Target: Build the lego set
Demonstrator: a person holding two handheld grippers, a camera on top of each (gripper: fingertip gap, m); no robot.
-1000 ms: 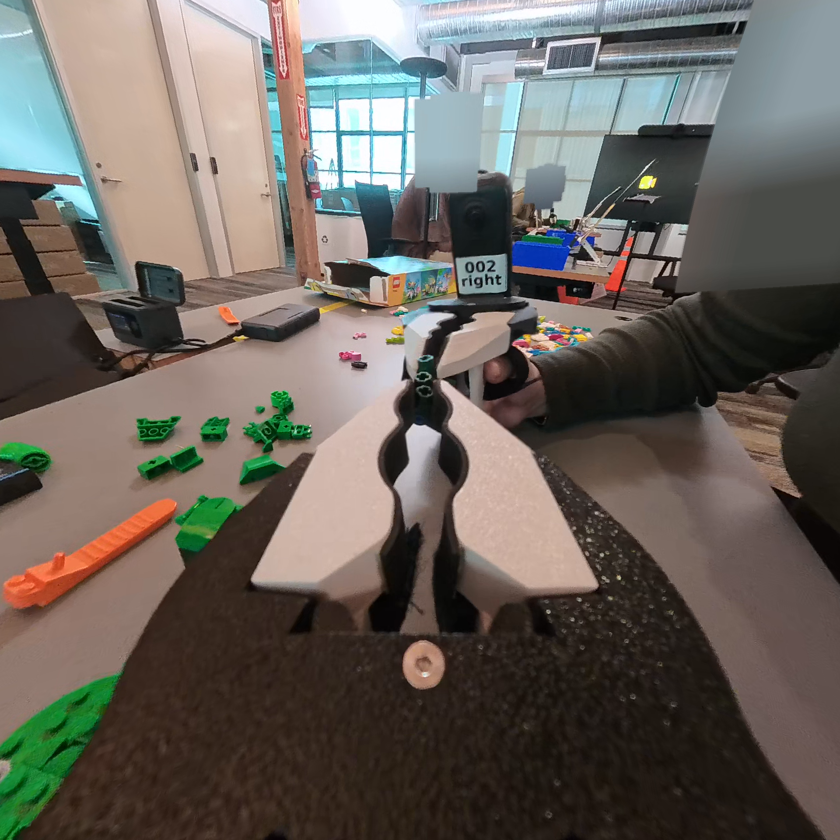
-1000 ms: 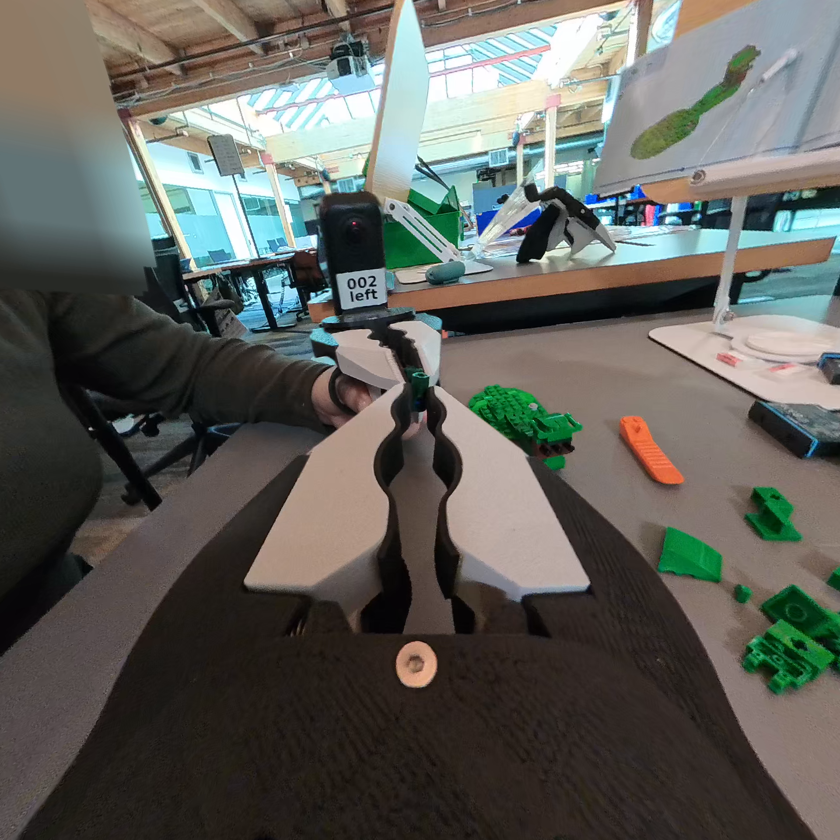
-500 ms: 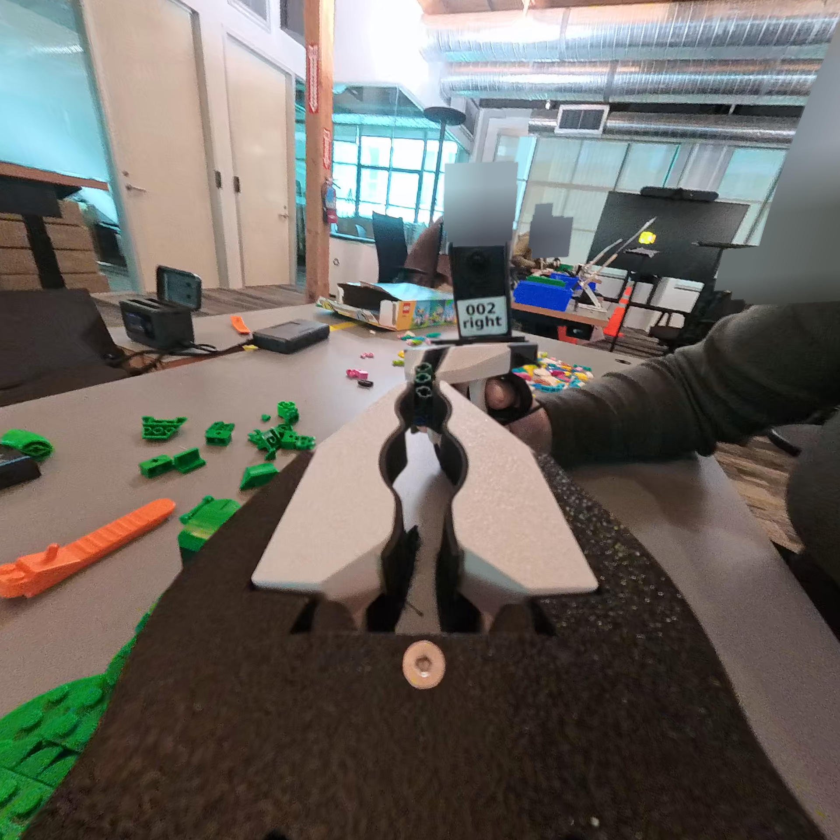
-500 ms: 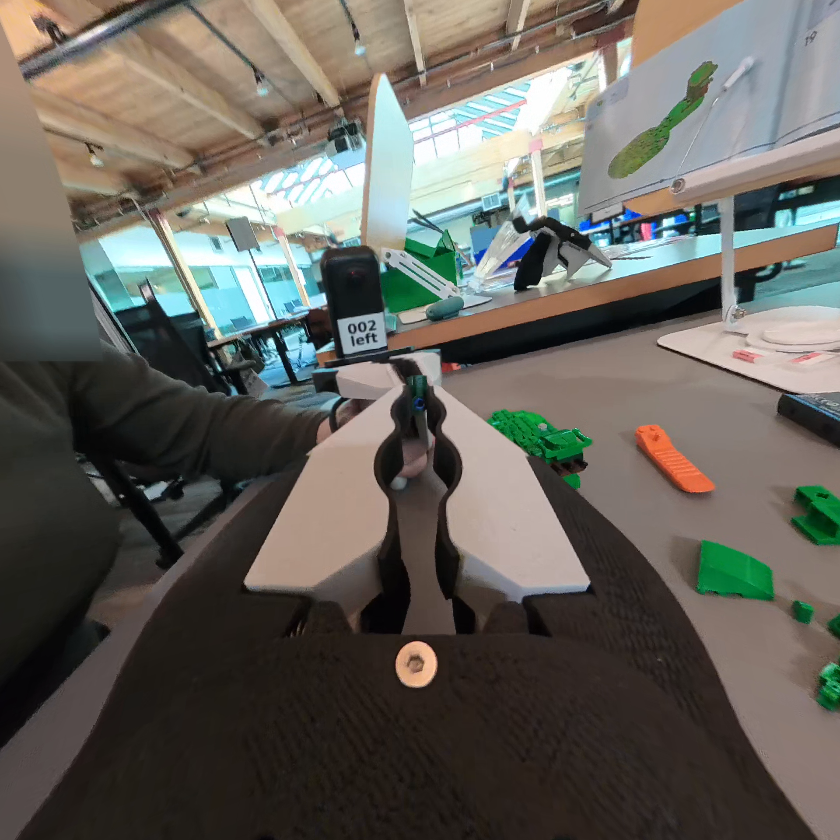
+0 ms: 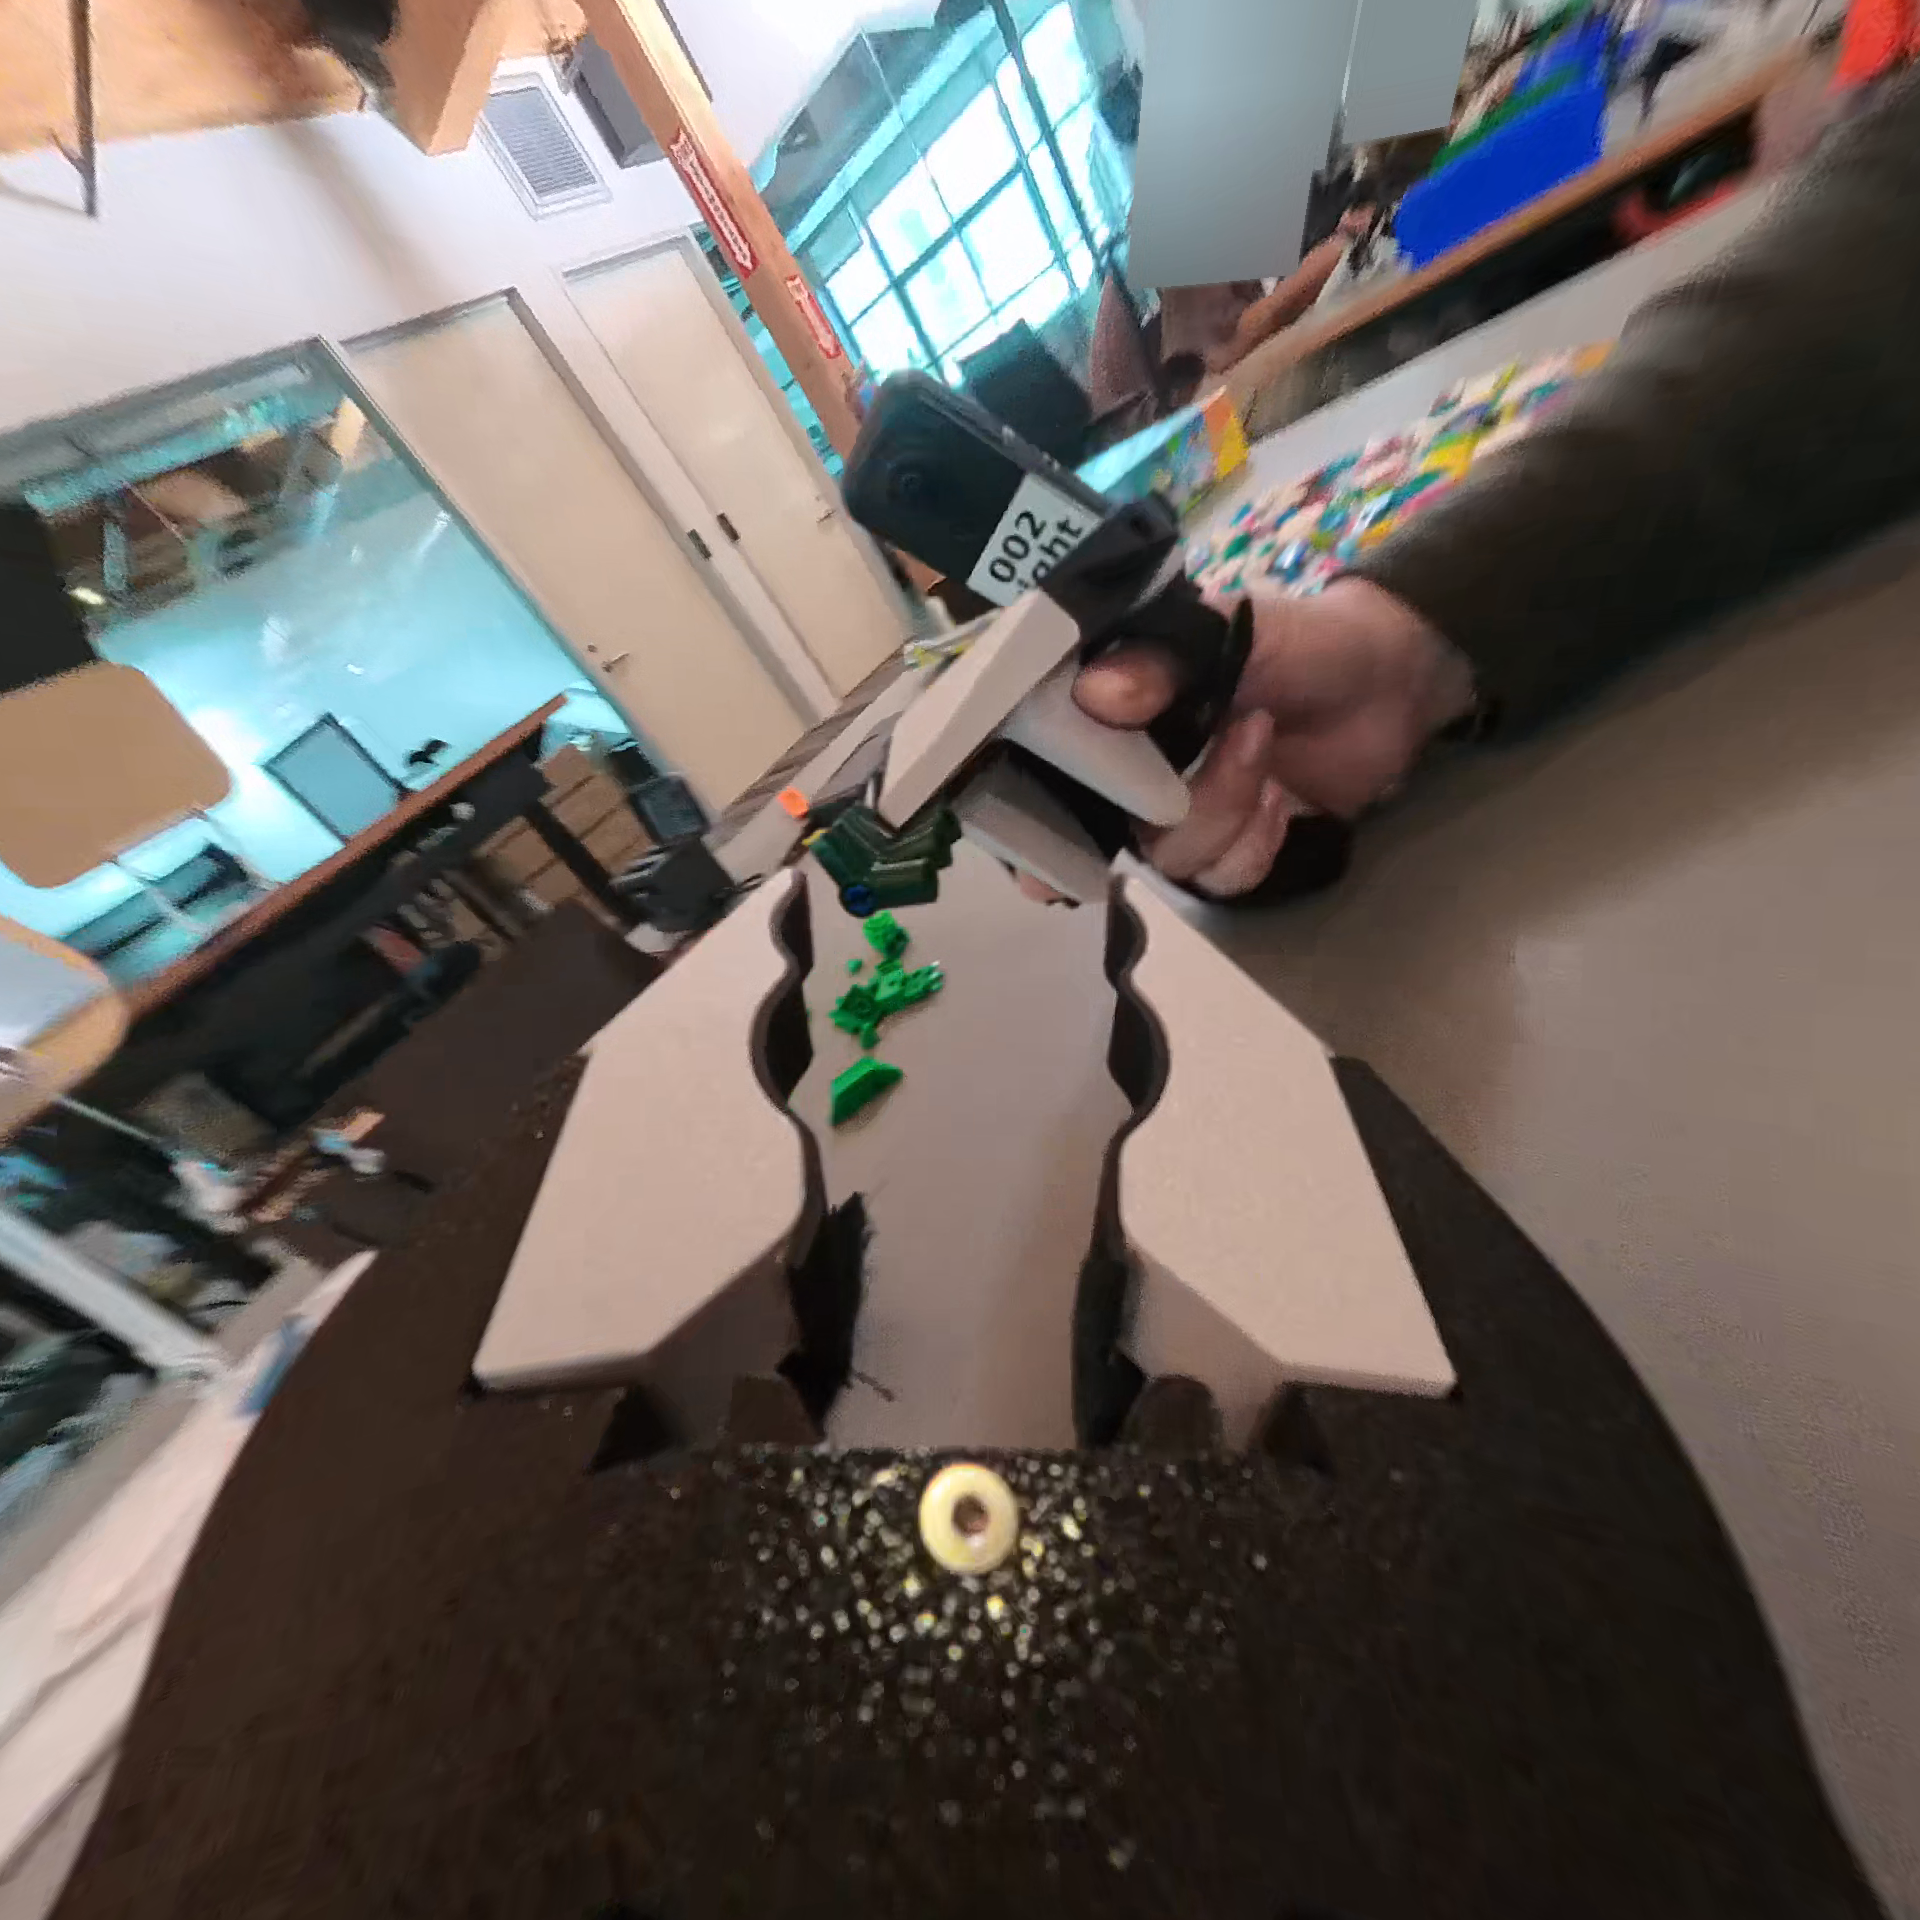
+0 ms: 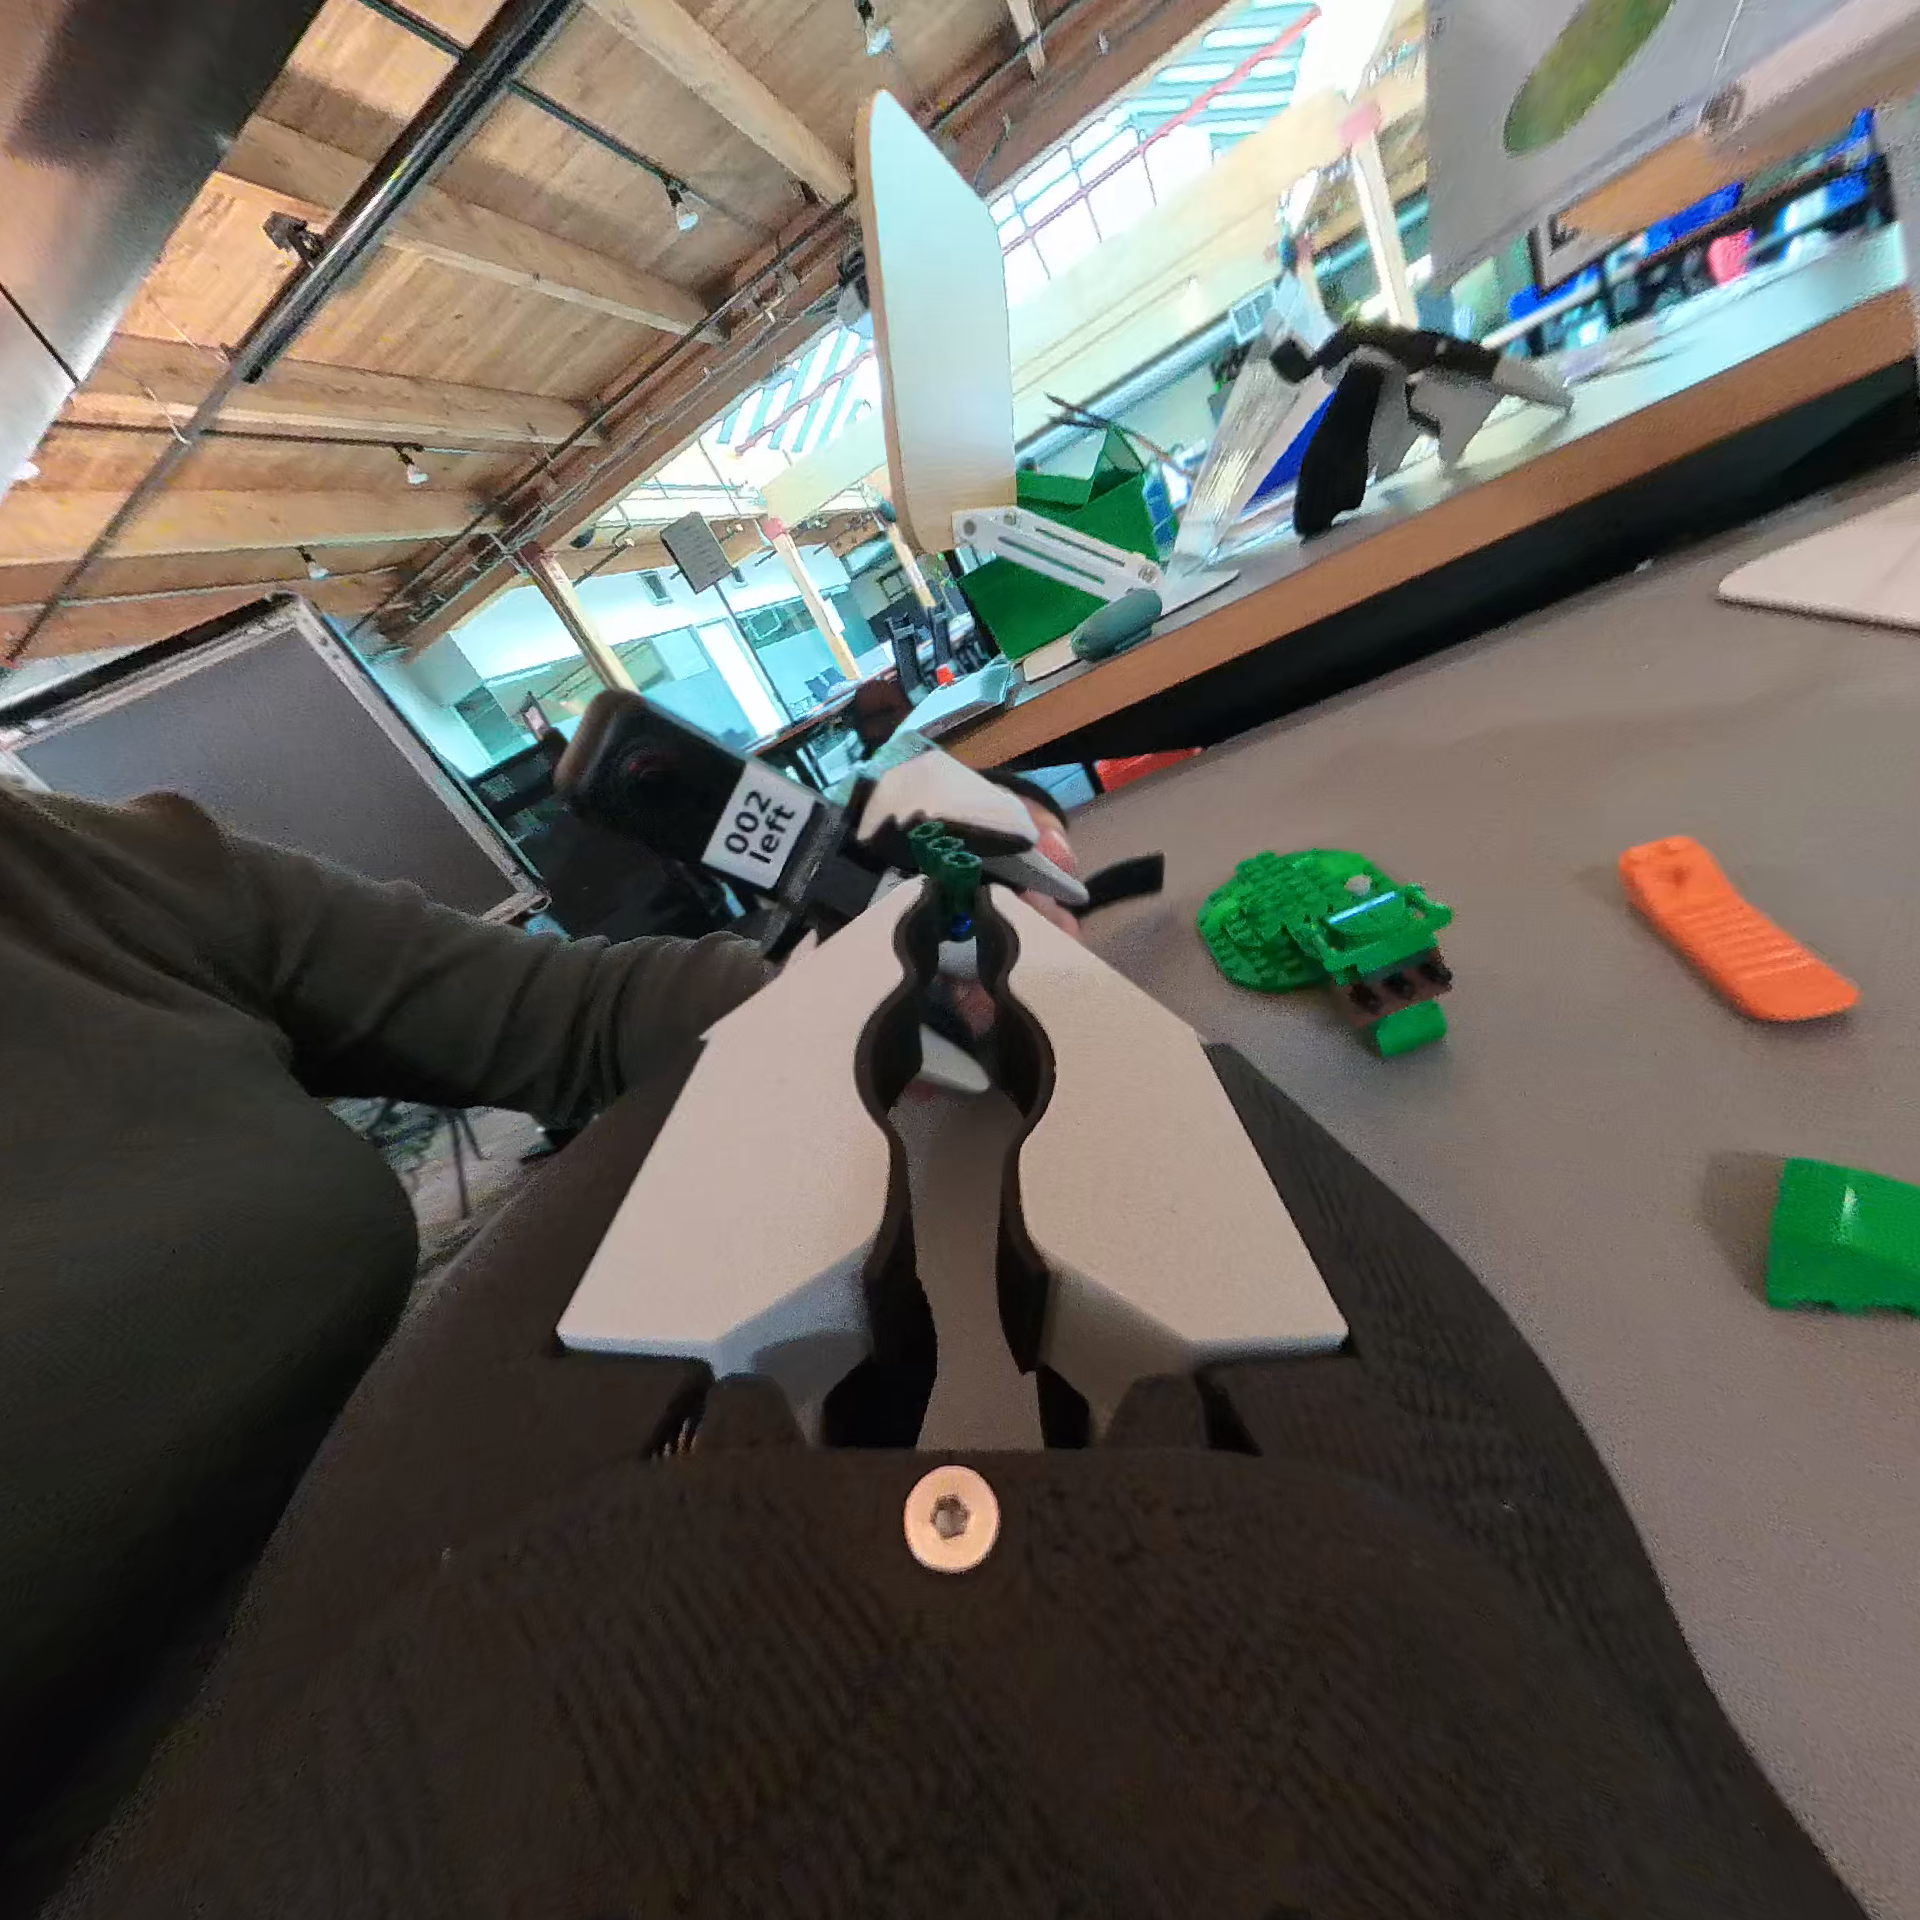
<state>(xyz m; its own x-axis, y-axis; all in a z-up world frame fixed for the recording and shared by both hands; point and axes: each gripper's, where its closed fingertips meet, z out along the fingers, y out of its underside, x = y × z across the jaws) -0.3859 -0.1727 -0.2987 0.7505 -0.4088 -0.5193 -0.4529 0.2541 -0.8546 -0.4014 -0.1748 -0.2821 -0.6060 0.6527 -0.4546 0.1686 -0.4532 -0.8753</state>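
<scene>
My left gripper (image 5: 956,894) is open and empty, its jaws wide apart. Just beyond its tips, my right gripper (image 5: 909,821) holds a small dark green lego piece (image 5: 883,868) in the air. In the right wrist view my right gripper (image 6: 951,904) is shut on that dark green piece (image 6: 943,857), whose studded top sticks up above the tips. The left gripper (image 6: 977,821) is right behind it, tilted. A partly built green lego model (image 6: 1320,925) sits on the grey table (image 6: 1558,1091) to the right.
An orange brick separator (image 6: 1735,945) and a green slope brick (image 6: 1849,1247) lie right of the model. Several loose green pieces (image 5: 878,997) lie on the table beyond my left gripper. A pile of coloured bricks (image 5: 1351,509) is at the far right. A person's hand (image 5: 1299,707) holds the right gripper. Less than 4 cm separates the two grippers' tips.
My left gripper has opened and let go of the dark green piece, which stays in the right gripper. Both views have tilted, and the grippers have rolled relative to each other.
</scene>
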